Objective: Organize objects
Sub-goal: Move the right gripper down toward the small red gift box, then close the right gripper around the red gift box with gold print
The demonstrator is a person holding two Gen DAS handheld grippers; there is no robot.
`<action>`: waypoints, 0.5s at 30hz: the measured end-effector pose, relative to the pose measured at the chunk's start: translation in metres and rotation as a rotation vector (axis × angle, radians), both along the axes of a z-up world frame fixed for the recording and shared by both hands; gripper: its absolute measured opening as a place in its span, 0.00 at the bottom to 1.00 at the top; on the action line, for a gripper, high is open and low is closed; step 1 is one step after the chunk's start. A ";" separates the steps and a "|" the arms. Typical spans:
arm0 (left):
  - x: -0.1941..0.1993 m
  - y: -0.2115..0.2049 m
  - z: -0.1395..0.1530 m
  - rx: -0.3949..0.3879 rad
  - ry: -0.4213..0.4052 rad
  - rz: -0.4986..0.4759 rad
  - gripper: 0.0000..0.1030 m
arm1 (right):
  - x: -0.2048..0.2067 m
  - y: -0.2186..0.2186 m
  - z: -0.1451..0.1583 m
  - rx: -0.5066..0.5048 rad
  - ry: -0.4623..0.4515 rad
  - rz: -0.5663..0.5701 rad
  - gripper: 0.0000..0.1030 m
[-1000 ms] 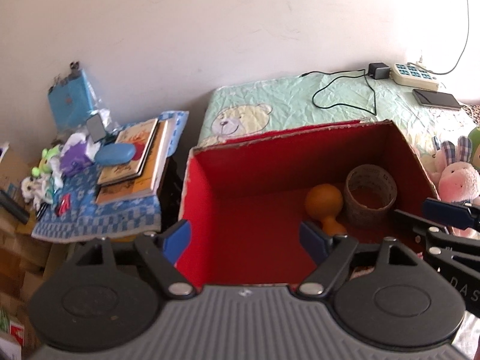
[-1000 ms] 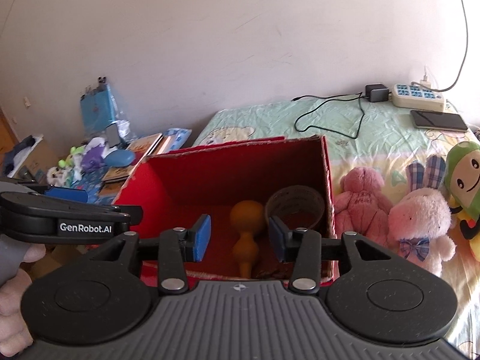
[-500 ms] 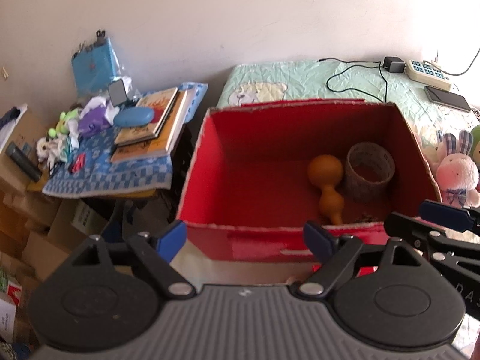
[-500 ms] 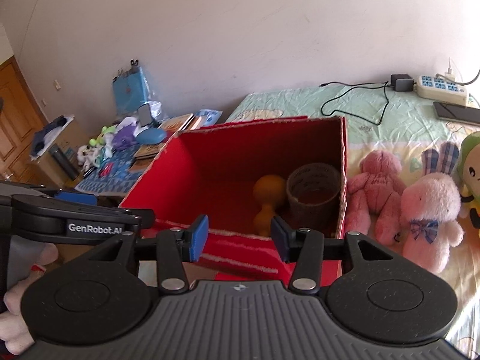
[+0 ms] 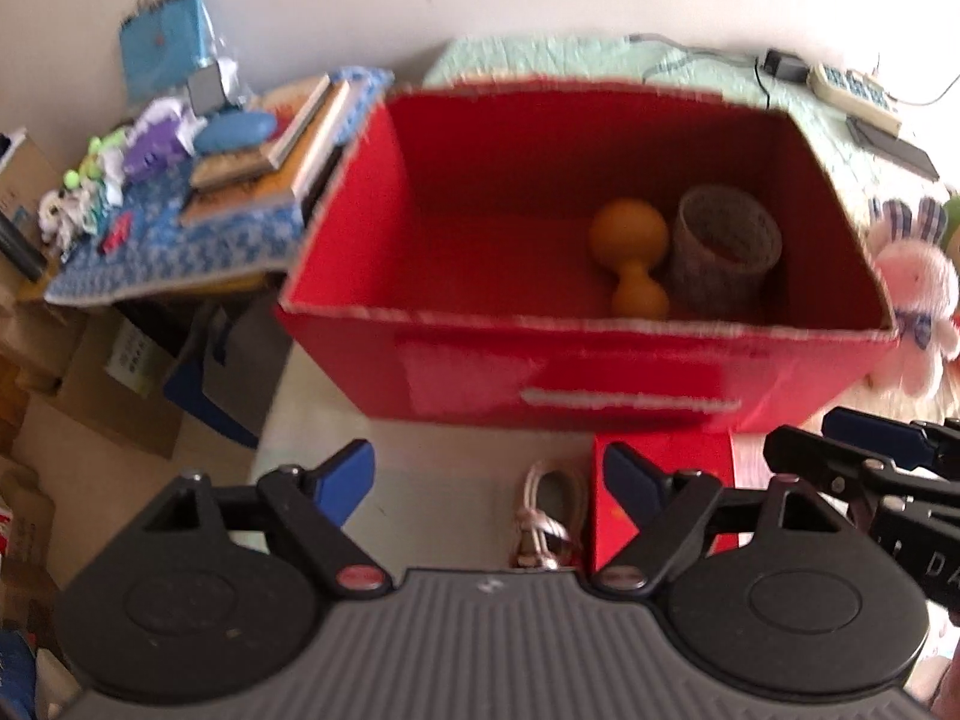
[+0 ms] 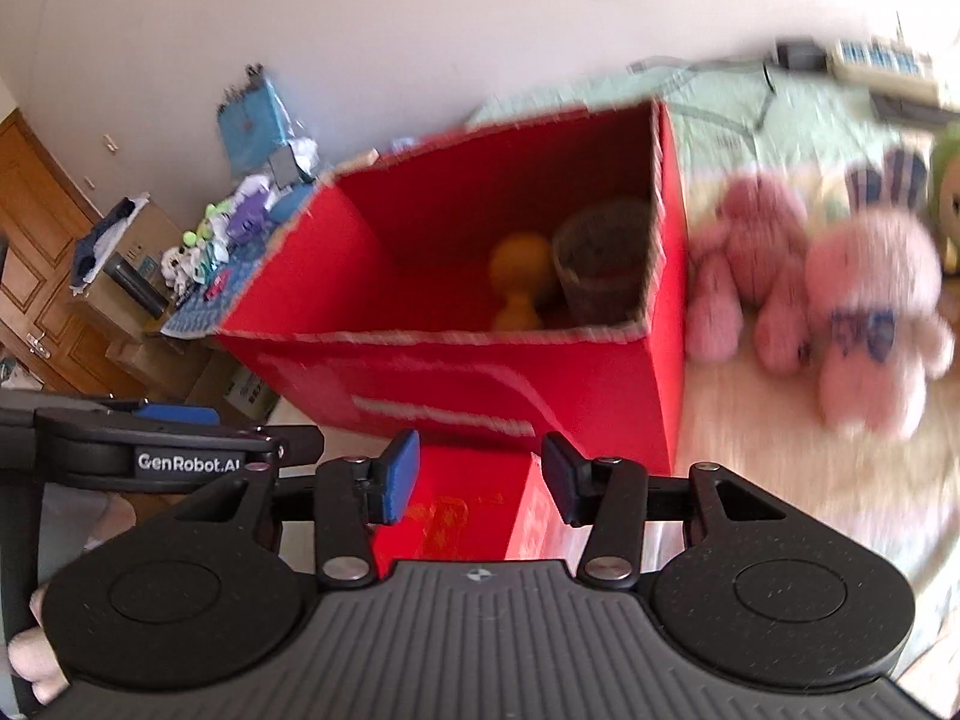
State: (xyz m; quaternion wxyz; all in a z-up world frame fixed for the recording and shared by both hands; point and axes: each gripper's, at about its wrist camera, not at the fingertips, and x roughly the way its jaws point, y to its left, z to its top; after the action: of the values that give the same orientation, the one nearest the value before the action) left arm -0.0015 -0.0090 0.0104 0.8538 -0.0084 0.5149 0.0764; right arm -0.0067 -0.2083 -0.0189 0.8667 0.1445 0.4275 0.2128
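A big red open box [image 5: 600, 384] [image 6: 480, 384] stands on the bed. Inside lie an orange gourd-shaped toy [image 5: 630, 252] [image 6: 519, 276] and a woven brown cup [image 5: 723, 249] [image 6: 603, 258]. A small red box [image 5: 660, 504] [image 6: 462, 504] lies in front of it, with a coiled pinkish cable [image 5: 549, 516] to its left. My left gripper [image 5: 489, 477] is open and empty, above the bed in front of the big box. My right gripper [image 6: 480, 477] is open and empty, just above the small red box.
Pink plush toys [image 6: 750, 276] [image 6: 870, 312] and a green one [image 6: 948, 198] lie right of the box. A power strip [image 5: 852, 87] and phone [image 5: 894, 147] lie at the far back. A cluttered side table with books [image 5: 270, 150] stands left, cardboard boxes [image 5: 90, 372] below.
Both grippers have pulled back and risen away from the big box. The box's front wall, the small red box and the cable have come into view. Both stay open.
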 end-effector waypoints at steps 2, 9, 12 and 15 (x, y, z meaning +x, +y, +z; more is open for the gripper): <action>0.000 -0.002 -0.010 -0.032 0.034 -0.017 0.78 | -0.001 -0.002 -0.006 0.014 0.035 -0.004 0.48; -0.008 -0.010 -0.029 -0.133 0.089 -0.076 0.72 | 0.004 -0.011 -0.025 0.071 0.166 -0.025 0.45; -0.010 -0.014 -0.037 -0.184 0.109 -0.110 0.71 | 0.005 -0.012 -0.032 0.096 0.215 -0.024 0.43; -0.011 -0.022 -0.044 -0.209 0.126 -0.135 0.71 | 0.006 -0.012 -0.035 0.104 0.240 -0.025 0.42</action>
State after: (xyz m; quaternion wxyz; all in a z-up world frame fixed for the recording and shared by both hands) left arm -0.0123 -0.0307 -0.0338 0.8174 -0.0578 0.5721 -0.0349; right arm -0.0006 -0.2200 -0.0536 0.8033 0.2189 0.5145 0.2049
